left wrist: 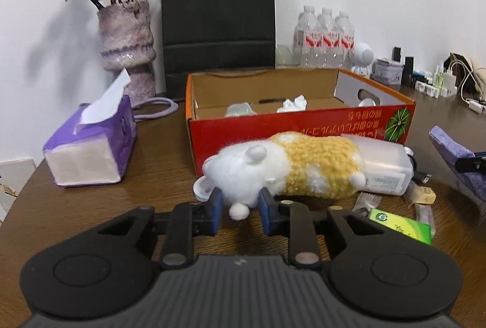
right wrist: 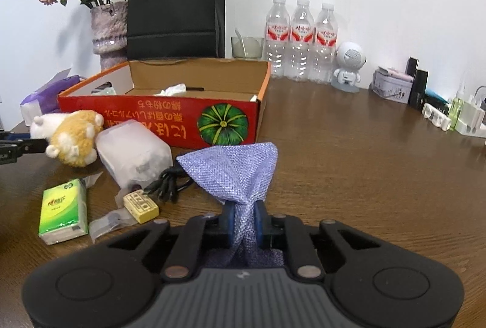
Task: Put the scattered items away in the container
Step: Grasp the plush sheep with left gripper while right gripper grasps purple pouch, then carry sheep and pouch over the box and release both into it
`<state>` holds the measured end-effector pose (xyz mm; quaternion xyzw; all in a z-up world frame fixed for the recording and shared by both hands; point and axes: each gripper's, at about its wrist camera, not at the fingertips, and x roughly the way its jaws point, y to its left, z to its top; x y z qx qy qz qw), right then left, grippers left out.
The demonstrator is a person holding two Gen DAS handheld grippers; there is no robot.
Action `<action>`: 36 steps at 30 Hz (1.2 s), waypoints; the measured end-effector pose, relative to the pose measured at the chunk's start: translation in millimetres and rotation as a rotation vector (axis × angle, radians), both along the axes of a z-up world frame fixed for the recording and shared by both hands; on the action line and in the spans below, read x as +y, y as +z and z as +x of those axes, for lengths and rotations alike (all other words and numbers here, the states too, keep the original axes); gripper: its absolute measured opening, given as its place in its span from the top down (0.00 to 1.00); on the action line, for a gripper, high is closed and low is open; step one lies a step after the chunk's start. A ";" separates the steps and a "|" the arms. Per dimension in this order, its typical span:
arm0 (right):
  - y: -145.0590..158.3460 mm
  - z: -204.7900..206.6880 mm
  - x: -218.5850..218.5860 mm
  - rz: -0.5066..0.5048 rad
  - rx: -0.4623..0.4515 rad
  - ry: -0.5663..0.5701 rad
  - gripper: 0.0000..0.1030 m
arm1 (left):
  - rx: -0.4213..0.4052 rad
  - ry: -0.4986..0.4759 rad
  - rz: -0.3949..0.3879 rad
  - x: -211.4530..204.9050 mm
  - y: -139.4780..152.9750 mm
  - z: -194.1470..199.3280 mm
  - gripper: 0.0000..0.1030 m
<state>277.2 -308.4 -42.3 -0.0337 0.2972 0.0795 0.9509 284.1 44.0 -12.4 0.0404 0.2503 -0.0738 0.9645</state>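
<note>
A white and yellow plush toy [left wrist: 288, 170] lies in front of the red cardboard box [left wrist: 303, 127]. My left gripper [left wrist: 240, 206] has its blue pads on either side of the toy's white head, closed against it. My right gripper [right wrist: 244, 221] is shut on a purple woven pouch [right wrist: 234, 167], held above the table near the box [right wrist: 158, 118]. The plush toy [right wrist: 73, 139] and the left gripper's tip show at the left of the right wrist view. The pouch also shows at the right edge of the left wrist view [left wrist: 455, 158]. Crumpled paper [left wrist: 291, 104] lies inside the box.
A translucent plastic container [right wrist: 133, 155], black cable [right wrist: 170, 182], green tissue pack [right wrist: 62, 211], yellow eraser [right wrist: 141, 205] and small wrappers lie before the box. A purple tissue box [left wrist: 91, 152], vase [left wrist: 127, 51], black bag [left wrist: 218, 24], water bottles [right wrist: 300, 42] and gadgets stand around.
</note>
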 end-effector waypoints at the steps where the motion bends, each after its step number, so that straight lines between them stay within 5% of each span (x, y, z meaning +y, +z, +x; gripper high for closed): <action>1: 0.9 -1.1 0.2 0.002 -0.005 0.001 0.90 | -0.007 0.010 0.002 -0.4 0.7 -2.3 0.92; 18: 20.2 -15.3 2.3 0.043 -0.076 0.019 0.89 | -0.197 0.076 -0.012 -5.2 38.1 -49.5 0.95; 36: 46.7 -9.7 18.3 0.083 -0.129 0.065 0.89 | -0.305 0.066 0.008 -19.3 74.8 -46.8 0.95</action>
